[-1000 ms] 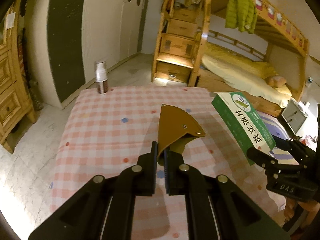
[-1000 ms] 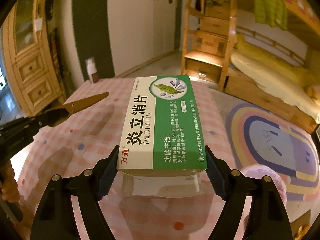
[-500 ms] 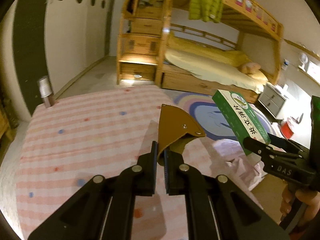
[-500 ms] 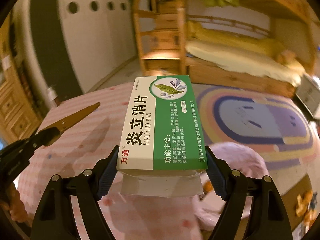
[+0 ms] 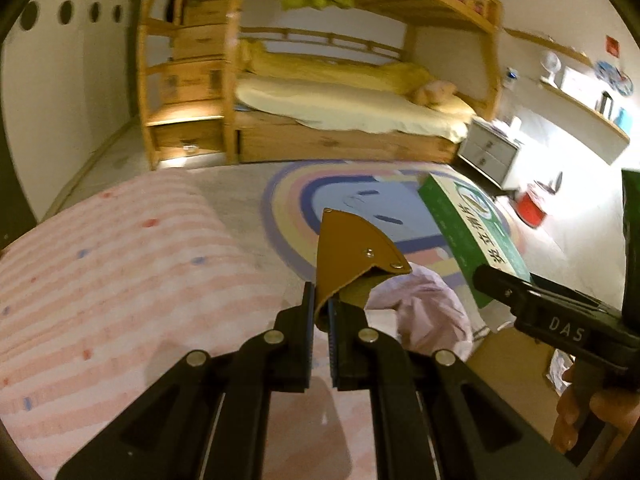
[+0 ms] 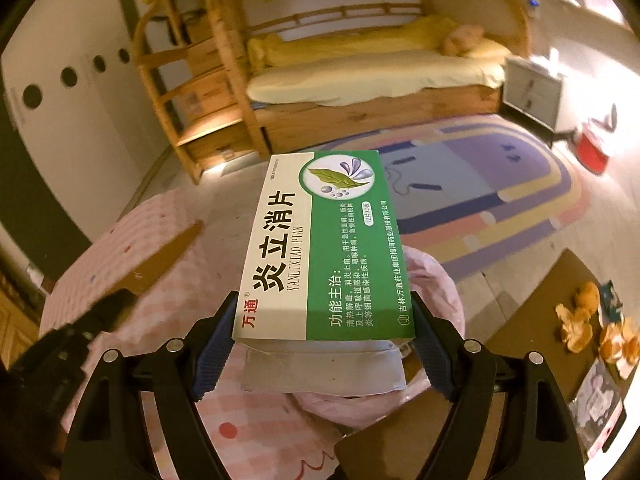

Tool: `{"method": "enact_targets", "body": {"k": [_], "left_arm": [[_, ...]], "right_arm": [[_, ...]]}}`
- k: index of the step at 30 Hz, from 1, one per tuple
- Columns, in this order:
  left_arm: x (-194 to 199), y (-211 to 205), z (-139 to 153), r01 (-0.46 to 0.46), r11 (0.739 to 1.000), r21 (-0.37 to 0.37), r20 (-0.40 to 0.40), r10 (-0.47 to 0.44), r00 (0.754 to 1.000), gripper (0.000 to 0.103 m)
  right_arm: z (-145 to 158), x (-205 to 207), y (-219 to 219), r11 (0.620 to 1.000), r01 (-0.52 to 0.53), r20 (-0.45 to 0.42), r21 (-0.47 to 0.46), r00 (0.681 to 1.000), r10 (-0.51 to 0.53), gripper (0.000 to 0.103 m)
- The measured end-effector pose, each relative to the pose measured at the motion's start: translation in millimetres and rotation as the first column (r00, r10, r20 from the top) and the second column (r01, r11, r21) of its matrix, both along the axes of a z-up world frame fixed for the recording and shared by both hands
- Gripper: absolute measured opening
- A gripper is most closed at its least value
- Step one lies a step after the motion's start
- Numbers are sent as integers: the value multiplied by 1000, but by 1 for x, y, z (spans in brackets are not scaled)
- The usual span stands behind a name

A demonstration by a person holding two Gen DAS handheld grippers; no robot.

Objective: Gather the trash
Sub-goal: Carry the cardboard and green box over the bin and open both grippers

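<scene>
1. Both hands have swung away from the checked counter (image 5: pixel 120 272) since a second ago: the silver bottle that stood at its far corner is out of sight, and the round rainbow rug (image 6: pixel 500 184) and a pink bag (image 6: pixel 436 280) now lie ahead.
2. The left tongs (image 5: pixel 320 312) are closed on a brown folded piece of card (image 5: pixel 352 256), pinched at its lower edge, with its point sticking up and away.
3. The right tongs (image 6: pixel 324 336) stand wide, gripping a green and white medicine box (image 6: pixel 320 248) by its two long sides; a grey flap hangs from the near end of the box.
4. The box is held above the pink bag, which hangs just beyond the edge of the counter.
5. In the left view the card sits left of the pink bag (image 5: pixel 420 308), and the box (image 5: pixel 472 236) is to the bag's right.
6. Orange peel (image 6: pixel 592 328) lies on a brown mat right of the bag.
7. A bunk bed (image 5: pixel 340 100) stands beyond the rug.
</scene>
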State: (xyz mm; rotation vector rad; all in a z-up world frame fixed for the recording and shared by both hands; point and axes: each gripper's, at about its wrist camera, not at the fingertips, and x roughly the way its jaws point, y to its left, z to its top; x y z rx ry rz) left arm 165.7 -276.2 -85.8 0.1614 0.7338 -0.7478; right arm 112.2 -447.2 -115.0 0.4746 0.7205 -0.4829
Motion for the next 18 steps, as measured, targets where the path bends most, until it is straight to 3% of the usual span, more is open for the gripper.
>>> {"method": "enact_targets", "body": {"k": [9,10,11,13,18], "left_arm": [[10,-52,-30,81,997,7,-124,-80,989,5],[11,-57,-33,83,997,11,-143,-80,986,11],[11,-59,-37,73,997,18,-158,-70,985,27],[11,-59,-41,63,998,24,-168,-59,984,41],[5,-50,-34,44,999,25,-144,-40,989,49]], "right_arm": [[-13,-2,-29,994,79,-2,71,997,-80,84],[-15,-3,-33,992,91,1,88,996,-92,86],[-17,-4,-37,989,100,7,106,995,-102,87],[-17,-9,-42,984,124,22,125,992,-128,87],[-12,-14,-42,982,131,62,138,988,-141,87]]}}
